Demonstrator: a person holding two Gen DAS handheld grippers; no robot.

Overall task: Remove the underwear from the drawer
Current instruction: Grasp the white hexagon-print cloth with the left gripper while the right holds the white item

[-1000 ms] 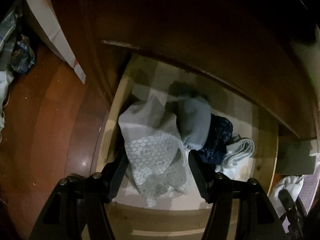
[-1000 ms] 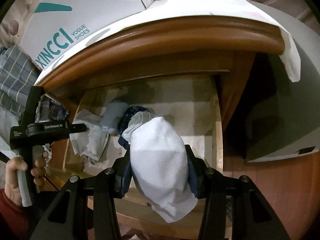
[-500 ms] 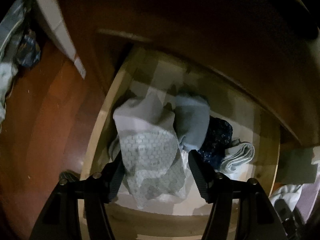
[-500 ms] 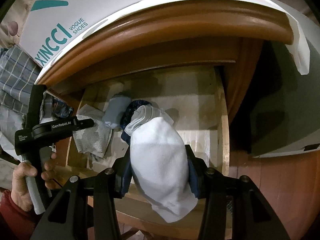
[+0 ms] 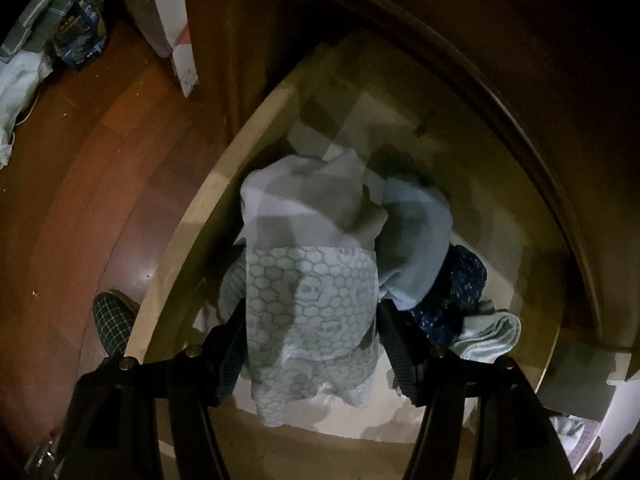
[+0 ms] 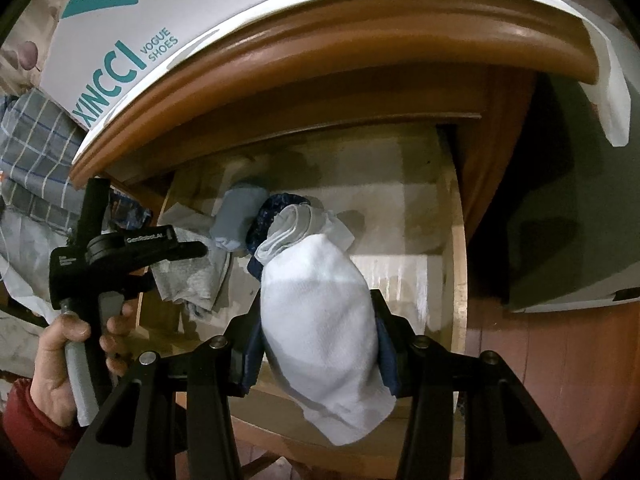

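Two grippers work over the open pale-wood drawer [image 6: 460,264] of a glossy brown nightstand [image 6: 360,52]. The right gripper [image 6: 318,342] is clenched on a soft, rounded white cotton underwear bundle [image 6: 320,320] lifted above the drawer front. The left gripper [image 5: 312,344] straddles a limp grey garment with a honeycomb print [image 5: 316,292] inside the drawer, its jaws closing around the cloth. Crowded beside it lie a light-blue folded piece [image 5: 420,240], a dark-blue speckled one [image 5: 460,284] and a pale rolled one [image 5: 492,332]. A white shoe box [image 6: 160,20] sits on top.
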